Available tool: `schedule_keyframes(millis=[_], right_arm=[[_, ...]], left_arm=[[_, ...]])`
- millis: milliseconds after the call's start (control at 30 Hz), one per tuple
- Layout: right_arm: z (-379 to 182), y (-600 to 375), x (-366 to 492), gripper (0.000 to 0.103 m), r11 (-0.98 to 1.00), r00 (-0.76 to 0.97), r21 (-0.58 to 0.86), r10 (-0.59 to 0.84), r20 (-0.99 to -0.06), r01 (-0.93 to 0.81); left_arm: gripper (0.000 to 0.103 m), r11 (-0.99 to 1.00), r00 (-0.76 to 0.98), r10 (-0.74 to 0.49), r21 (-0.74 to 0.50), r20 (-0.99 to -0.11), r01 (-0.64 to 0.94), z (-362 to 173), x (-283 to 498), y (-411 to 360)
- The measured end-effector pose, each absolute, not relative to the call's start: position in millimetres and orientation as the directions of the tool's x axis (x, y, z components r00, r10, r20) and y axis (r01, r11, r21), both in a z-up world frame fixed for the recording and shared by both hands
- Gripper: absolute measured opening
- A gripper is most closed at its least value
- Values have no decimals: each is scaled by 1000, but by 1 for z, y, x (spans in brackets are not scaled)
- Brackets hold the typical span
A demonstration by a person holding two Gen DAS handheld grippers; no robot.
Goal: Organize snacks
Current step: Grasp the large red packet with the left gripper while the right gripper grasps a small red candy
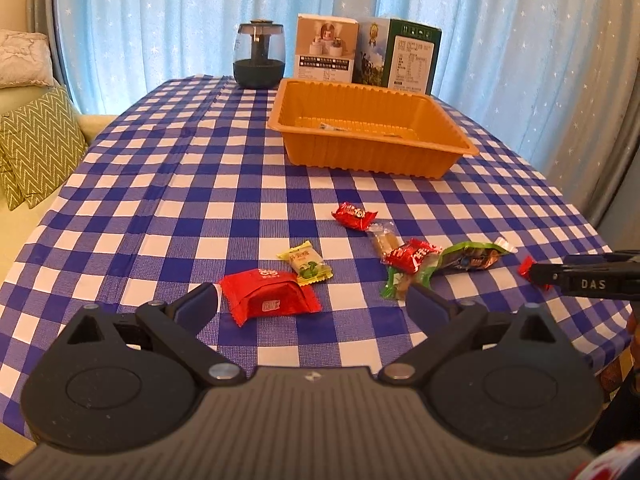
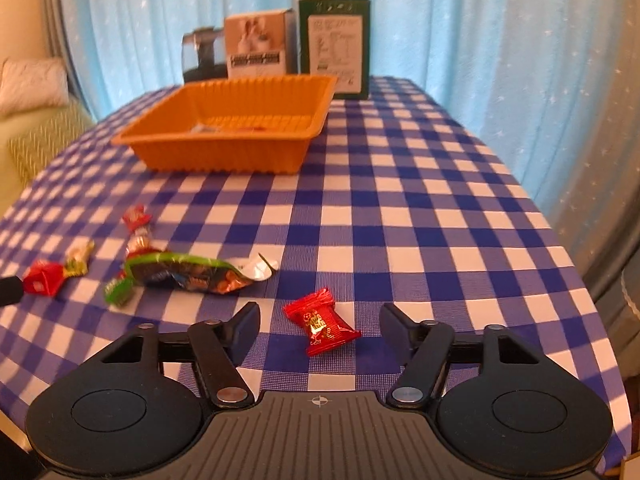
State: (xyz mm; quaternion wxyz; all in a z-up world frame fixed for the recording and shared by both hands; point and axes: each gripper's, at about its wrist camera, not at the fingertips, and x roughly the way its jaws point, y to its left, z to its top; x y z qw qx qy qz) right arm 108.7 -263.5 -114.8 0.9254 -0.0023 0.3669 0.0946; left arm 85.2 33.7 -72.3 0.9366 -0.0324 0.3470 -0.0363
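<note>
red candy point(image 2: 321, 321) between tilted right hand-held gripper point(image 2: 318, 320)

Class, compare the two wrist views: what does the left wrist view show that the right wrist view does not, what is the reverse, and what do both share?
Only the left wrist view shows the open left gripper around a large red packet, and a green box's illustrated front. Only the right wrist view shows the open right gripper straddling a small red candy, untouched. Both show the orange tray, the green snack bag and the checked cloth.
</note>
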Motion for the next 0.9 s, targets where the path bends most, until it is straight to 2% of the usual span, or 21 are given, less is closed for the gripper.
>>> schedule_keyframes(millis=[200, 333, 600, 700, 900], right_arm=[[-128, -269, 123, 36, 980, 689, 64, 177, -702, -187], [-128, -264, 121, 27, 978, 691, 38, 172, -702, -205], [-126, -262, 115, 24, 979, 703, 53, 179, -688, -198], [-124, -260, 114, 24, 978, 707, 58, 185, -683, -201], [-123, -261, 114, 24, 979, 712, 64, 184, -677, -192]], left_arm=[[99, 995, 746, -91, -83, -660, 48, -79, 93, 40], [98, 995, 735, -95, -86, -671, 50, -84, 98, 44], [91, 994, 717, -103, -38, -690, 107, -86, 108, 48], [84, 990, 710, -95, 8, -697, 140, -88, 114, 48], [80, 934, 668, -110, 153, -736, 322, -91, 128, 47]])
